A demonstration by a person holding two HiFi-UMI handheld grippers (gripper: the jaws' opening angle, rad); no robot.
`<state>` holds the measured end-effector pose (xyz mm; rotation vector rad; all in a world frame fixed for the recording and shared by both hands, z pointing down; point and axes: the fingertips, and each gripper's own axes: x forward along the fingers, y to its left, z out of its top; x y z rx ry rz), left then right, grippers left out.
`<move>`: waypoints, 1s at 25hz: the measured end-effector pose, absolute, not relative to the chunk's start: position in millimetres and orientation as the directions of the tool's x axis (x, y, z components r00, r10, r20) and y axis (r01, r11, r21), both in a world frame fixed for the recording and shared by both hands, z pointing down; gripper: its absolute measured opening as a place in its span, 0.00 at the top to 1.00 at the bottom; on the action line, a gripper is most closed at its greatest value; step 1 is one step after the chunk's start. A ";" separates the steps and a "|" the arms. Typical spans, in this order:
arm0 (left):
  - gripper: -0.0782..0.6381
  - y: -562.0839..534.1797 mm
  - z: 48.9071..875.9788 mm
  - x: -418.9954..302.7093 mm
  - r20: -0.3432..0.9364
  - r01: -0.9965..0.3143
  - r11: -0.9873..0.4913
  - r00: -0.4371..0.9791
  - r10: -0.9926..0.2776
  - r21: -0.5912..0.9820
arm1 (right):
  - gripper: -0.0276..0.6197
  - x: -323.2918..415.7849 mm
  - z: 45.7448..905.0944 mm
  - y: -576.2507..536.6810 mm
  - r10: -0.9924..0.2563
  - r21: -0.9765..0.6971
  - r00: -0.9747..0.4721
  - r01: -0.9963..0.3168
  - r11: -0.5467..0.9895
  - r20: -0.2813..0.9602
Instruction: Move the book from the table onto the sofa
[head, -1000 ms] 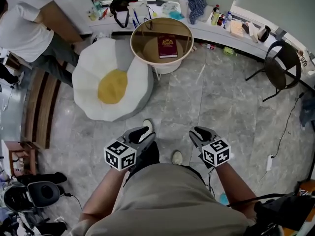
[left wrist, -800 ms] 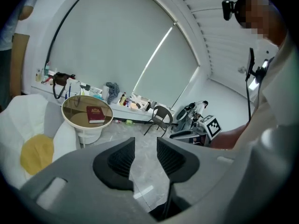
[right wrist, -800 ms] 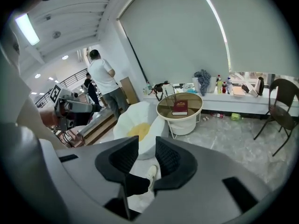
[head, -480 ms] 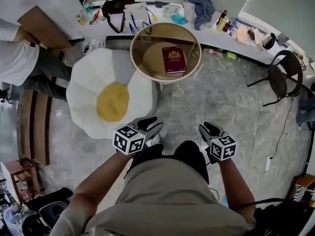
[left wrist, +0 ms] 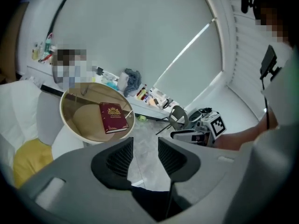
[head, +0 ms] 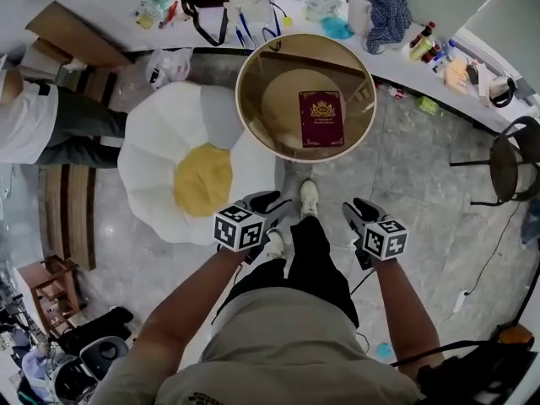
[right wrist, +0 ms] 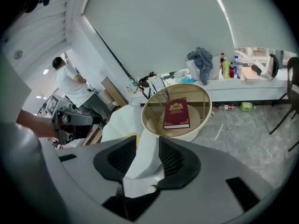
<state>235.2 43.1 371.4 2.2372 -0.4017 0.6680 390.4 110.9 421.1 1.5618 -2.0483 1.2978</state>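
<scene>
A dark red book [head: 321,119] lies flat on the round glass-topped table [head: 253,125]. Left of the table sits the sofa [head: 156,154], a white fried-egg cushion with a yellow centre. My left gripper [head: 268,201] and right gripper [head: 361,209] hover over the floor, short of the table's near rim. Both are open with nothing between their jaws, which have just been opening. In the left gripper view the book [left wrist: 113,117] lies ahead and left of the left gripper [left wrist: 145,155]. From the right gripper view the book [right wrist: 177,113] sits above the right gripper [right wrist: 147,155].
A cluttered counter [head: 278,11] curves along the far wall behind the table. A black chair [head: 515,154] stands at the right. A person in a white shirt [head: 34,116] stands at the left by a wooden bench [head: 63,218]. My own legs and shoes are below the grippers.
I have walked forward: the table, book and sofa are nearer and lower in the head view. Both grippers have come forward with me, now close to the table's near rim.
</scene>
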 end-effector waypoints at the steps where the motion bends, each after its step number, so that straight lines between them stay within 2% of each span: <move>1: 0.68 28.5 381.4 241.9 0.584 -0.493 -0.643 0.807 -0.086 0.586 | 0.72 398.7 433.5 91.2 -0.628 -0.494 -0.400 -0.869 0.029 0.667; 12: 0.61 -104.1 536.2 327.4 0.675 -0.621 -0.509 0.731 -0.100 0.596 | 0.67 466.8 568.2 -68.4 -0.503 -0.533 -0.487 -0.844 0.061 0.714; 20: 0.57 -146.1 620.2 342.3 0.713 -0.675 -0.425 0.695 -0.093 0.603 | 0.64 484.7 646.0 -109.1 -0.465 -0.602 -0.513 -0.797 -0.055 0.722; 25: 0.56 -162.1 655.9 344.3 0.715 -0.686 -0.388 0.693 -0.091 0.615 | 0.64 485.7 670.9 -131.1 -0.490 -0.660 -0.540 -0.745 -0.100 0.684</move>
